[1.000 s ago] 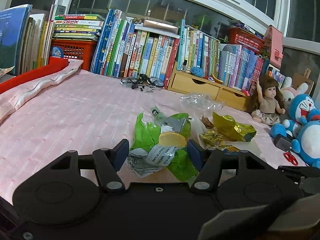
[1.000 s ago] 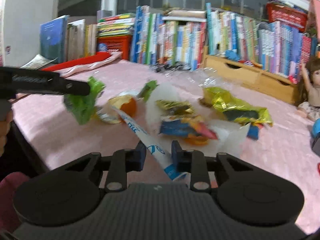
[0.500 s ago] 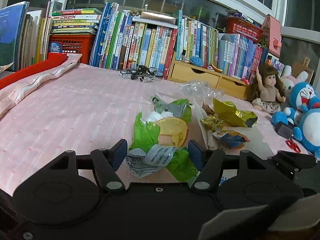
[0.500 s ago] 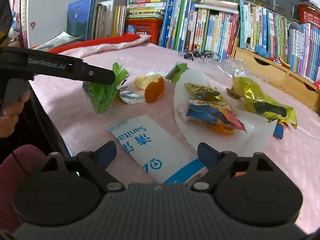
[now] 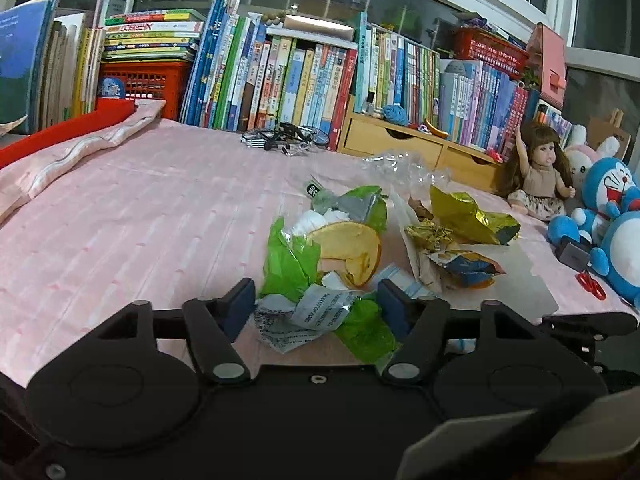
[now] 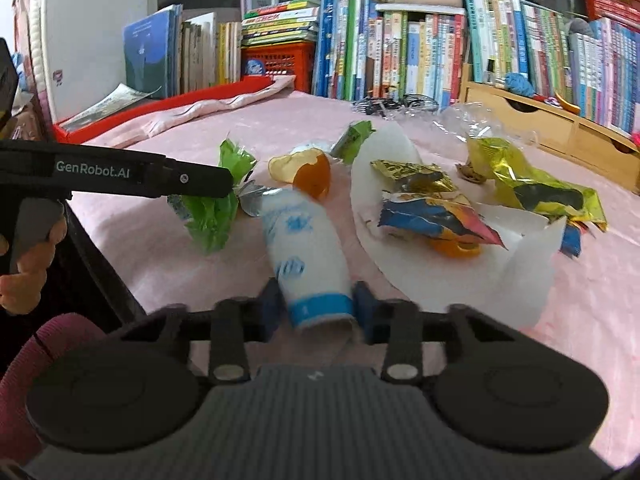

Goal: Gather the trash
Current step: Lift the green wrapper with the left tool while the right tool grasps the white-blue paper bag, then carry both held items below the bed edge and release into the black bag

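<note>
Jaws of the right gripper (image 6: 316,310), tilted downward at lower centre, were closing on a curled white-and-blue packet (image 6: 306,256). Left gripper (image 5: 316,306) stood half open around crumpled green wrapper (image 5: 292,264); grip unclear.

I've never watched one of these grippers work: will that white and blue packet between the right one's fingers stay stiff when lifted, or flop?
The white and blue packet probably flops: the closing right gripper already bows it into a curve. It looks flat and empty, so likely light. Its glossy film may slip.

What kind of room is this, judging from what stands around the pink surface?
Probably a child's bedroom or playroom at home. A long row of children's books lines the window, a doll and blue plush toys sit at the side, and the pink quilted cover looks like bedding.
</note>
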Tool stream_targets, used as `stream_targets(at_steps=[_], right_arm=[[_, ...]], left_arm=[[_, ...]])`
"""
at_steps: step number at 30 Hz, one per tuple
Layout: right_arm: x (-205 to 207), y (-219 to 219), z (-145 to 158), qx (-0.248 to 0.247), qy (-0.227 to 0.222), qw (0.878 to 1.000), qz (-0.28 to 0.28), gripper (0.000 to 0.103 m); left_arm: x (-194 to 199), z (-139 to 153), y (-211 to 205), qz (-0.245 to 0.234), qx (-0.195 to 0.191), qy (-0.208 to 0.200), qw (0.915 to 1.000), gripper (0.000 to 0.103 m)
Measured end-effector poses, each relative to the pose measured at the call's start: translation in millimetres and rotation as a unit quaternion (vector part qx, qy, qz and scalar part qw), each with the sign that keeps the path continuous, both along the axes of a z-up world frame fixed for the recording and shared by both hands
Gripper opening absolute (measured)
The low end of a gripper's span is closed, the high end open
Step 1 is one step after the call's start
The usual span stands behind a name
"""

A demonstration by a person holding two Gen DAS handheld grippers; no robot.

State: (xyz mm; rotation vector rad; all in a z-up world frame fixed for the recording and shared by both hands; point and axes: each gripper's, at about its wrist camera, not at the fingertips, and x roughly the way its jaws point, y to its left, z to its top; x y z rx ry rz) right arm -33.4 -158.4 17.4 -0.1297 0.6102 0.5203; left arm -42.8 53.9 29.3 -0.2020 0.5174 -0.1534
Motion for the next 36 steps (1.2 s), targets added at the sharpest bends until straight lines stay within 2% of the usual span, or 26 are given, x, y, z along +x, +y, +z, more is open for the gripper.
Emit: stream_targets(at_steps=[6, 11, 13, 15, 17, 18, 20, 23, 25, 27, 36], right_arm=[[-8, -3, 3, 0.012, -0.010, 1.000, -0.016, 0.030], [-15, -6, 9, 0.018, -0.023, 0.999, -0.027, 0.030], [-18, -8, 10, 0.018, -0.028, 0.999, -0.031, 0.030], [-19, -9, 10, 0.017, -0.028, 0.999, -0.035, 0.031], [-20, -10, 10, 0.015, -0.028, 0.999, -0.039, 0.032], [-20, -10, 9, 0.015, -0.027, 0.999, -0.041, 0.032], [-20, -11, 8, 0.014, -0.025, 0.999, -0.045, 0.032], [-20, -12, 6, 0.014, -0.022, 0.999, -0.048, 0.032], [-21, -13, 4, 0.014, -0.022, 0.998, -0.049, 0.032], [-23, -13, 4, 0.013, -0.024, 0.998, -0.049, 0.032], [-36, -14, 9, 0.025, -0.032, 0.998, -0.056, 0.032]], left_arm=[[-10, 9, -1, -0.001, 0.010, -0.024, 0.9997, 0.050], [-15, 12, -3, -0.011, 0.019, -0.028, 0.9994, 0.049], [-16, 9, -5, -0.016, 0.029, -0.024, 0.9992, 0.057], [-16, 5, -7, -0.009, 0.038, -0.023, 0.9990, 0.075], [-16, 0, -11, -0.012, 0.048, -0.017, 0.9986, 0.080], [-16, -2, -12, -0.016, 0.050, -0.013, 0.9986, 0.087], [-16, -8, -14, -0.019, 0.047, -0.007, 0.9987, 0.092], [-14, -14, -18, -0.016, 0.058, 0.001, 0.9982, 0.091], [-14, -16, -19, -0.020, 0.062, 0.006, 0.9979, 0.083], [-15, -16, -19, -0.018, 0.063, 0.004, 0.9979, 0.081], [-37, 1, -25, -0.027, 0.075, -0.031, 0.9964, 0.079]])
